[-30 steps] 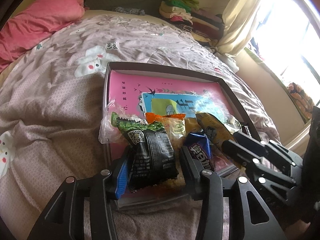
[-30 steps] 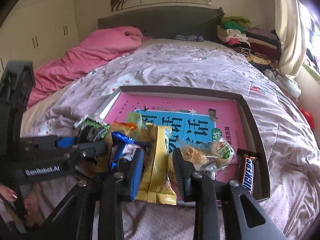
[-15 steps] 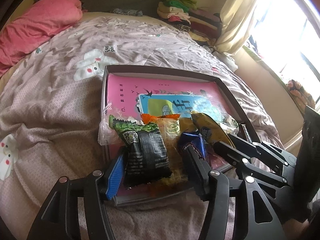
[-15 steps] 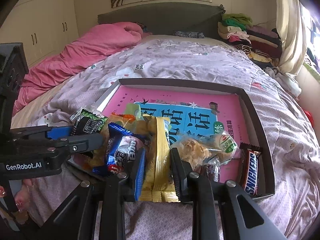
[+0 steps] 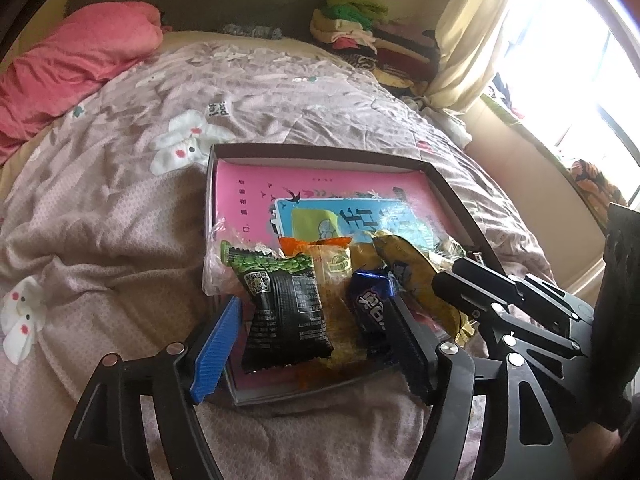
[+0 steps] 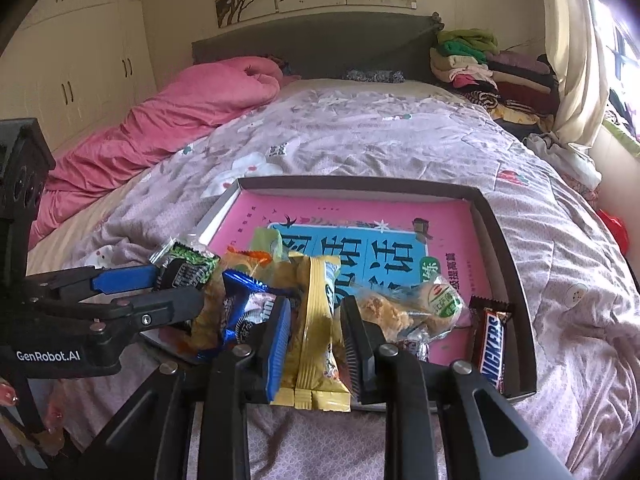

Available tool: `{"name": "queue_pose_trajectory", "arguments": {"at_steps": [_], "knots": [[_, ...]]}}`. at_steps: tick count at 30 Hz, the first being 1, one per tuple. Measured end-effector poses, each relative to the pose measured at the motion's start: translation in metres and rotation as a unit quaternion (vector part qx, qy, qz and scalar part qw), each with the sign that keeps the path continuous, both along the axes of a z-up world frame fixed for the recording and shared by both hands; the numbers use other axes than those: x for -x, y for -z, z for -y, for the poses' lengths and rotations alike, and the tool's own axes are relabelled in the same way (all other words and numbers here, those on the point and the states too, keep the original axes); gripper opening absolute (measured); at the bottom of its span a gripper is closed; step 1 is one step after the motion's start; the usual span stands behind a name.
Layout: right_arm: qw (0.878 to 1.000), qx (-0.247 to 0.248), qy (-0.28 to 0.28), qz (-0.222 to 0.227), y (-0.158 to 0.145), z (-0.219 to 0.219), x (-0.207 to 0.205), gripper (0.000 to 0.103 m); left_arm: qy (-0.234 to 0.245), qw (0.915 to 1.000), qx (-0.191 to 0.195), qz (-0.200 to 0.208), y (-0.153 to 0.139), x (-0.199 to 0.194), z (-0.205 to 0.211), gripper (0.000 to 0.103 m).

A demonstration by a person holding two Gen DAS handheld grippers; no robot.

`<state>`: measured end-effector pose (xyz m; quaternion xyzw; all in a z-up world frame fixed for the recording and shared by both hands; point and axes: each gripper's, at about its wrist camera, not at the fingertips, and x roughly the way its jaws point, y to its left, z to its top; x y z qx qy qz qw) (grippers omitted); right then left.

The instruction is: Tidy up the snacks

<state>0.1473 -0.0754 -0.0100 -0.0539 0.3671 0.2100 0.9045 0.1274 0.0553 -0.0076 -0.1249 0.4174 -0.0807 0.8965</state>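
A dark shallow box [image 5: 452,196] [image 6: 504,240] with a pink book in it lies on the bed. Snack packets are heaped at its near edge. My left gripper [image 5: 308,344] is open, its fingers on either side of a black and green packet [image 5: 286,312] and a blue packet [image 5: 372,304]. My right gripper [image 6: 316,344] is shut on a yellow packet [image 6: 318,320], standing on edge. A clear bag of biscuits [image 6: 416,308] and a Snickers bar [image 6: 490,340] lie to its right in the box.
The bed has a lilac quilt [image 6: 360,132] and a pink duvet [image 6: 180,120] at the far left. Folded clothes [image 6: 488,68] are stacked at the head right. A curtain and window [image 5: 560,60] are on the right.
Both grippers have drawn back a little toward the near edge of the box. The right jaws have narrowed onto the yellow packet. The left jaws stay open.
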Motion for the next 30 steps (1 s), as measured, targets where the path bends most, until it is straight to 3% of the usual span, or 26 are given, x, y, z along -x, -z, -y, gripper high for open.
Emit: {"name": "queue_pose_trajectory", "arguments": {"at_steps": [7,16,24,30], "knots": [[1.0,-0.01,0.011,0.01,-0.01,0.005,0.003,0.035,-0.005,0.9998,-0.005,0.016,-0.013,0.008,0.0,0.077],[0.999,-0.024,0.025,0.037,-0.031,0.024,0.028,0.066,-0.028,0.999,-0.007,0.034,-0.037,0.043,0.007,0.08],[0.999,-0.009,0.043,0.03,-0.03,0.043,0.058,0.077,-0.046,0.9981,-0.031,0.027,-0.038,0.067,0.029,0.08],[0.998,-0.006,0.06,0.028,-0.032,0.06,0.07,0.085,-0.049,0.9984,-0.027,0.011,-0.03,0.083,0.038,0.08]]}}
